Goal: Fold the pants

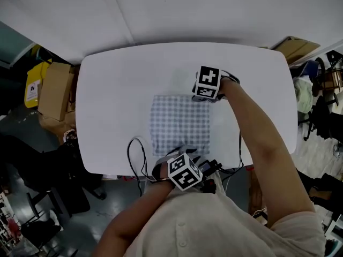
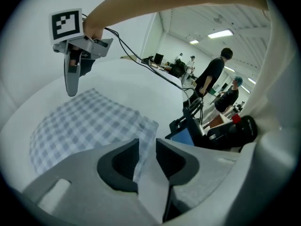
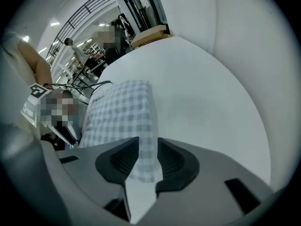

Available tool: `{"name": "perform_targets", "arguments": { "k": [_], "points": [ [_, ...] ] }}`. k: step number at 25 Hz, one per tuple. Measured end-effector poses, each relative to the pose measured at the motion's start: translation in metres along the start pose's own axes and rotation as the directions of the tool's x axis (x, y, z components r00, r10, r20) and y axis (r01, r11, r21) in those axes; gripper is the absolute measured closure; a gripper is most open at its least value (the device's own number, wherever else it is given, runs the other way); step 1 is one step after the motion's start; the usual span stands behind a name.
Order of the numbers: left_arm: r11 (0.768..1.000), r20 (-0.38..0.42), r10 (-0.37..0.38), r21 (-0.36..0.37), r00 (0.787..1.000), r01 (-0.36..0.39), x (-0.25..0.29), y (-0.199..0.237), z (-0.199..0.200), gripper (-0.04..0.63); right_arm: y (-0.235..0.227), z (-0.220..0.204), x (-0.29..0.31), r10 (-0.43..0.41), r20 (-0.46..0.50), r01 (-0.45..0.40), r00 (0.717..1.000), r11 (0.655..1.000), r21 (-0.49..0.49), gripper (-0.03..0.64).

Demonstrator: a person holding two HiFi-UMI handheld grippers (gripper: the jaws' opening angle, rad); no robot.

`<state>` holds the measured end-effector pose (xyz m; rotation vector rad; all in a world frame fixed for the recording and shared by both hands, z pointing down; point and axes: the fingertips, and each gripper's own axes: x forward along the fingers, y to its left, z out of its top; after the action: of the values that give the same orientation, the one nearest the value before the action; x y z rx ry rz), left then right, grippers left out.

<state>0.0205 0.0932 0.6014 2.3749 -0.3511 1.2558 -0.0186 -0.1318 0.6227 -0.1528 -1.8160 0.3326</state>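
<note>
Left claw (image 2: 147, 149): jaws a narrow way apart, pads pressing on nothing; pointed steeply down at the near edge of the desk (image 1: 118, 90); a pale strip of fabric and a corner of the checked cloth show through the gap
Right claw (image 3: 148, 149): jaws likewise apart with a slightly wider gap, gripping nothing; it hangs over the far right corner of the cloth, and the checked edge shows in the gap below it
Pants (image 1: 179, 125): blue-and-white checked, folded into a flat, roughly square packet; lying on the desk a little right of its middle, nearer the person's edge than the far one
Pants against the claws: the packet lies between the two; left claw at its near edge, right claw at its far right corner; whether either jaw tip touches the fabric cannot be told
Desk: white, rounded corners; bare apart from the pants
Cable (image 1: 136, 154): black, looping over the near desk edge, just left of the left claw
Cardboard boxes (image 1: 53, 90): on the floor, left of the desk
</note>
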Motion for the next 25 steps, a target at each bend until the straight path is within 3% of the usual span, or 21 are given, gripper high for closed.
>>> {"name": "perform_targets", "arguments": {
  "k": [5,11,16,21,25],
  "points": [
    [1.0,-0.077,0.01,0.012,0.997,-0.009,0.025,-0.001,-0.008,0.483,0.001,-0.007,0.016,0.03,0.0,-0.03,1.0,1.0,0.006,0.492],
    [0.999,-0.115,0.016,0.031,0.993,-0.013,0.031,-0.002,-0.01,0.483,0.0,-0.01,0.021,0.03,-0.042,-0.032,0.999,0.998,-0.055,0.574],
    [1.0,-0.12,0.017,0.017,0.993,-0.015,0.04,-0.001,-0.015,0.483,-0.009,-0.011,0.021,0.013,-0.037,-0.013,0.999,1.0,-0.017,0.578],
    [0.998,-0.069,-0.014,-0.059,0.998,0.01,0.033,-0.006,-0.013,0.472,-0.01,-0.014,0.007,0.009,0.108,-0.023,0.994,0.991,0.133,0.468],
    [0.993,-0.012,-0.014,-0.114,1.0,0.013,0.014,-0.009,-0.011,0.465,-0.004,-0.011,-0.024,-0.077,0.268,0.025,0.96,0.981,0.191,0.459]
  ]
}}
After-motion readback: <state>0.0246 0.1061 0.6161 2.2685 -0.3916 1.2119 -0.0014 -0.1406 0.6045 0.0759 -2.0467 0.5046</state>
